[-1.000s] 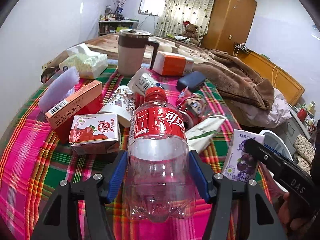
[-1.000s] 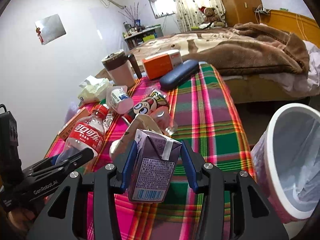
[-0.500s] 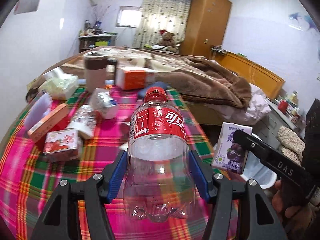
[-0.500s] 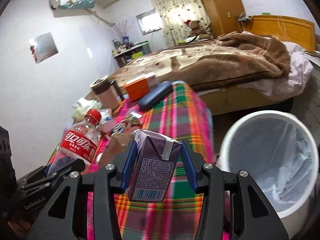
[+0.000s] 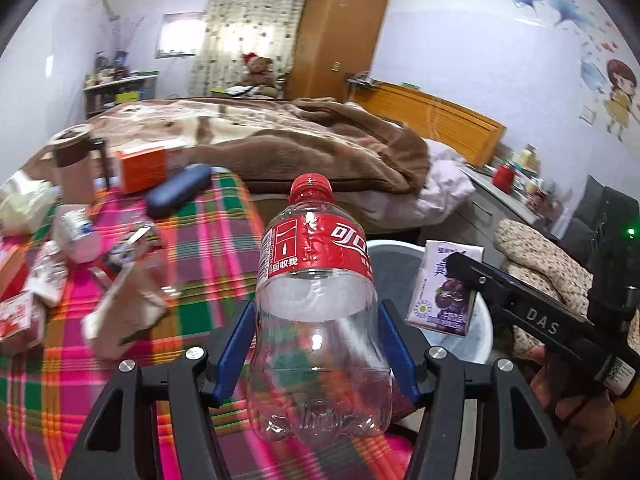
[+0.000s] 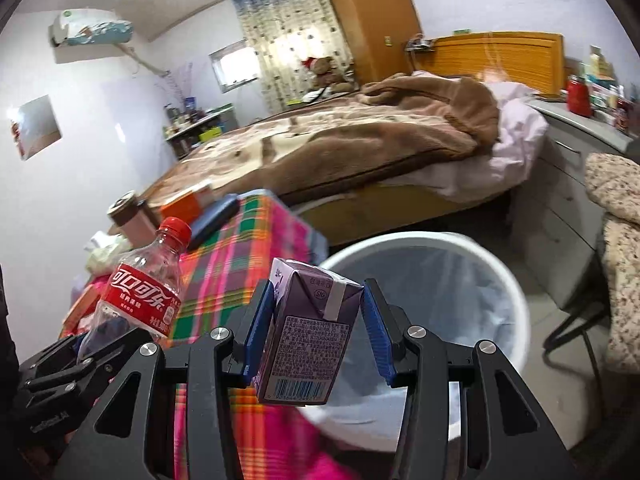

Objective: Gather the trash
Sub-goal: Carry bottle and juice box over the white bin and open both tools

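Two tools loaded: my left tool (image 5: 316, 344) is closed on the empty cola bottle (image 5: 318, 312); my right tool (image 6: 316, 336) is clamped on the purple juice carton (image 6: 308, 332).
Carton position: held upright beyond the right edge of the surface (image 5: 120, 368), in front of the white bin (image 6: 460, 280) and apparently over its near rim.
Bottle position: cap up and away from me, above the right edge of the surface, beside the bin.
How I'd do the drop: I judge the carton goes first; I'd carry it further over the liner's middle before opening the jaws, so it cannot clip the rim. Then bring the bottle across and release it the same way, keeping the tools from bumping.
Left behind: cartons, wrappers, a mug (image 5: 76, 164) and a blue case (image 5: 178, 190) lie toward the far left corner.
Change: a second ago both items were over the clutter; both have swung right, and the bin now fills the right view.
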A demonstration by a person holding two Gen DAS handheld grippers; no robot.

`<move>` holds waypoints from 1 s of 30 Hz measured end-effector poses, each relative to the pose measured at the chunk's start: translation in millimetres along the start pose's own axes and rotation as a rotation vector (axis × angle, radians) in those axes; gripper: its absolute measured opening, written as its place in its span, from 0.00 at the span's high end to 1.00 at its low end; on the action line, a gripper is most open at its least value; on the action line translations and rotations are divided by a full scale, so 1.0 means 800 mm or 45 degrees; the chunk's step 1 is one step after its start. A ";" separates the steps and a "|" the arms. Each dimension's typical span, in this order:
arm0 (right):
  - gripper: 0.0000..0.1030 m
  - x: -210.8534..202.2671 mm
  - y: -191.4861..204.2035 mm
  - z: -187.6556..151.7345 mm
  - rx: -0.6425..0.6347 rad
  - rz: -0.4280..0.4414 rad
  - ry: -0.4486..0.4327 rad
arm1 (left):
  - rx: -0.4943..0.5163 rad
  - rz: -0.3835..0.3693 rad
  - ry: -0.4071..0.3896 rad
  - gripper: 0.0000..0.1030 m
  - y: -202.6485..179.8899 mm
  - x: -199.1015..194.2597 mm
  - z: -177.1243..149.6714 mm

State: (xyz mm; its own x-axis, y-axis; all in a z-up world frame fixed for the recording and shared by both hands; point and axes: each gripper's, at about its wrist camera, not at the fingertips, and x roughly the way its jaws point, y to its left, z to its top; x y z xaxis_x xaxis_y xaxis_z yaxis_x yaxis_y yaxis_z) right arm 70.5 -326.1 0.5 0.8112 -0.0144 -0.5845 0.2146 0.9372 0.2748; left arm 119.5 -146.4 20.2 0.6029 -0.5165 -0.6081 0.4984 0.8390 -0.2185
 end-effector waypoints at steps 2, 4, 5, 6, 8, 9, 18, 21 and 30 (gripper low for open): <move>0.55 0.003 -0.013 0.001 0.016 -0.029 0.005 | 0.009 -0.038 0.022 0.40 -0.016 0.014 0.002; 0.55 0.003 -0.028 -0.001 0.029 -0.055 0.016 | 0.018 -0.065 0.042 0.40 -0.031 0.028 0.003; 0.55 0.004 -0.033 -0.002 0.030 -0.066 0.022 | 0.026 -0.077 0.050 0.40 -0.038 0.035 0.003; 0.55 0.006 -0.039 -0.002 0.031 -0.083 0.029 | 0.034 -0.084 0.058 0.40 -0.045 0.042 0.003; 0.55 0.007 -0.048 -0.004 0.026 -0.118 0.045 | 0.048 -0.093 0.072 0.40 -0.058 0.053 0.003; 0.55 0.008 -0.051 -0.005 0.029 -0.130 0.055 | 0.055 -0.098 0.082 0.40 -0.063 0.059 0.003; 0.55 0.018 -0.082 -0.006 0.015 -0.201 0.097 | 0.103 -0.106 0.172 0.39 -0.088 0.106 -0.003; 0.55 0.023 -0.088 -0.007 0.011 -0.209 0.124 | 0.111 -0.094 0.163 0.39 -0.089 0.108 -0.003; 0.45 0.021 -0.087 -0.009 -0.014 -0.198 0.126 | 0.071 -0.090 0.121 0.30 -0.075 0.097 0.002</move>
State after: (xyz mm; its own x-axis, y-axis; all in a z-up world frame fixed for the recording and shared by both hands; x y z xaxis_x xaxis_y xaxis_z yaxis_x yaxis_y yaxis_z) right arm 65.5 -389.2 -34.2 0.7110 -0.1255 -0.6919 0.3271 0.9300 0.1674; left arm 137.8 -237.1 -12.6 0.5042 -0.5534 -0.6630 0.5731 0.7887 -0.2226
